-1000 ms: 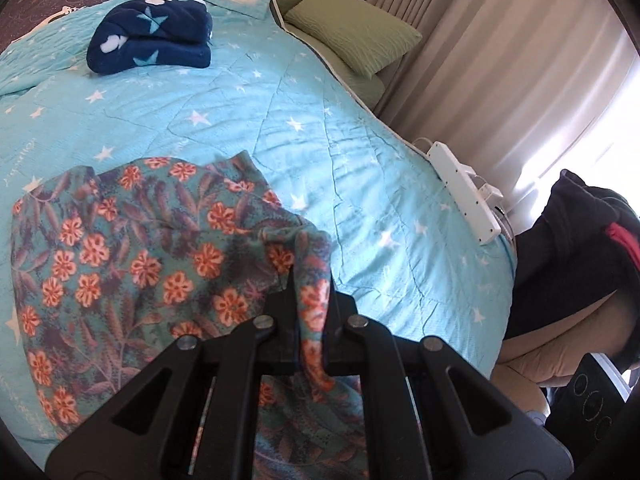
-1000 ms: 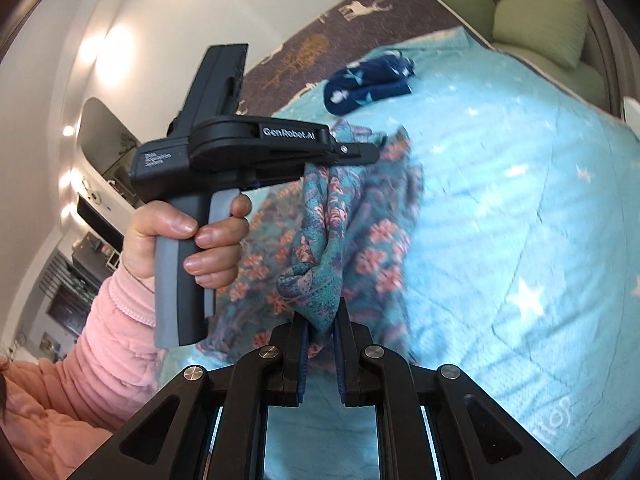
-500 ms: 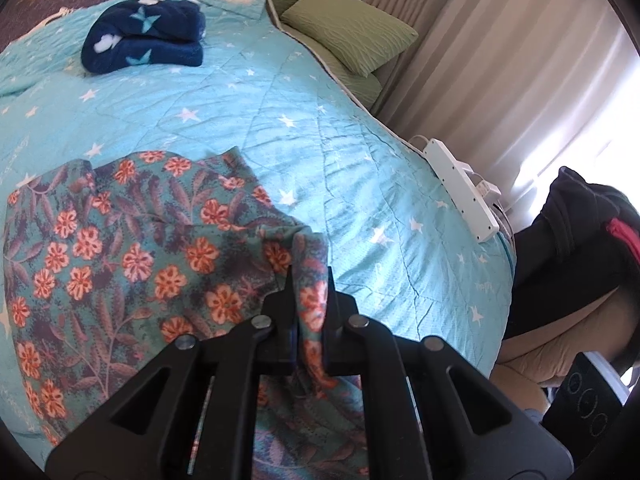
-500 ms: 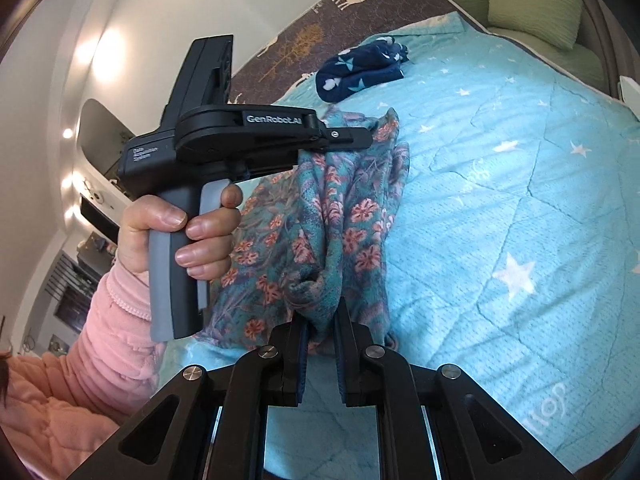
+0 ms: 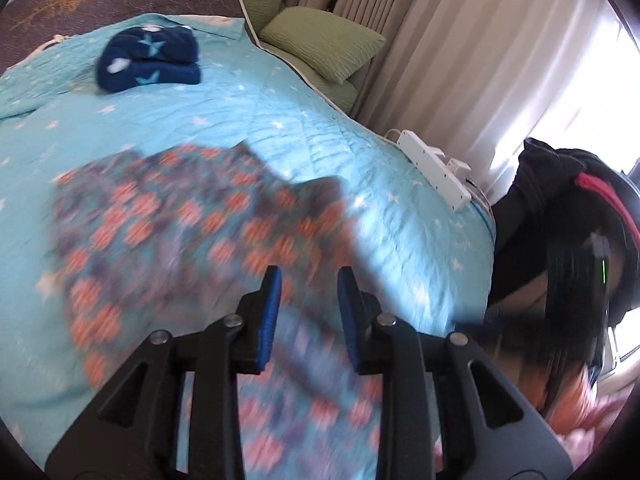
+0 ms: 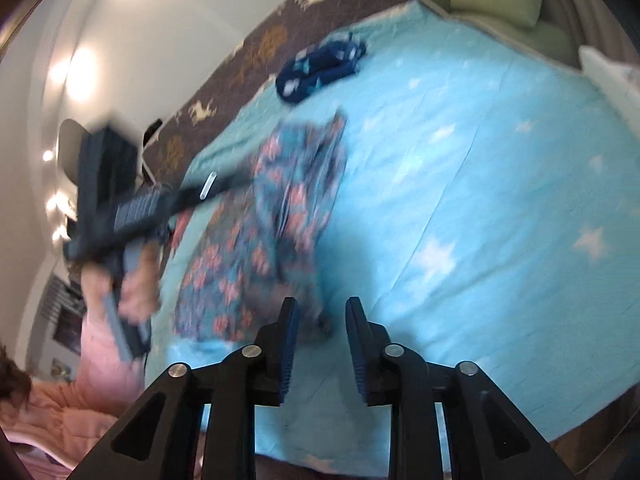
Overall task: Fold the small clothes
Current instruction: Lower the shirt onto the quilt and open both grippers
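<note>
We tilt both claws down over the bed; the left claw and right claw are opening, nothing pinched between their pads. One flowered garment lies blurred on the bedspread near us, one folded navy garment far left

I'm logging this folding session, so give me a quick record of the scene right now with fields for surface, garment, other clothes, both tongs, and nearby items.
surface: turquoise star-print quilt on a bed
garment: floral cloth, lying on the quilt, blurred
other clothes: navy star-print bundle, folded, further back on the quilt
left tongs: jaws opening, pads clear of the floral cloth
right tongs: jaws opening, nothing gripped
nearby items: white power strip at the bed edge; green pillows by the curtains
</note>
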Demonstrator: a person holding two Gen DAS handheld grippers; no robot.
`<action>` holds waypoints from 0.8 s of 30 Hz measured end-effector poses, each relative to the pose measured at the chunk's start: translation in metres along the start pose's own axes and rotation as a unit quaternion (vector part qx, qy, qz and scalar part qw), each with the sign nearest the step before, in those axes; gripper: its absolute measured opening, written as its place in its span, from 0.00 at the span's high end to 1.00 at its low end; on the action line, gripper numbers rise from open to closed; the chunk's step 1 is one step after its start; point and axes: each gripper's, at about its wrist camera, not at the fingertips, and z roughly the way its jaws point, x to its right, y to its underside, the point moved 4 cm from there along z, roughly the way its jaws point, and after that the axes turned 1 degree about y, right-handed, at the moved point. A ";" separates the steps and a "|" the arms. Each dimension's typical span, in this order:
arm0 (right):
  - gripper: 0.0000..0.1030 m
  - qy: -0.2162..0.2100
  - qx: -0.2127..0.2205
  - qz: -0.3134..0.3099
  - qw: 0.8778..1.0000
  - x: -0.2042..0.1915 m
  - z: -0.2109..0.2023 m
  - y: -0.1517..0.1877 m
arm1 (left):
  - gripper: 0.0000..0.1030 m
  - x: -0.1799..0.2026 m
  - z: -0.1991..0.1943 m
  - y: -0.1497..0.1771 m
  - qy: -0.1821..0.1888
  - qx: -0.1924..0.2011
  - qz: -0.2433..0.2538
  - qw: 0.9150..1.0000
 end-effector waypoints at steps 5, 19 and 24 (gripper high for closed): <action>0.62 -0.020 0.030 0.013 0.999 0.004 -0.004 -0.049 | 0.71 -0.019 -0.018 0.050 -0.025 -0.027 -0.009 0.999; 0.53 -0.098 -0.071 0.045 0.992 -0.007 0.097 -0.115 | 0.71 -0.035 -0.017 0.084 -0.020 -0.022 -0.039 0.999; 0.48 -0.133 -0.095 0.082 0.983 0.001 0.114 -0.120 | 0.71 -0.039 -0.018 0.074 -0.007 -0.032 -0.054 0.998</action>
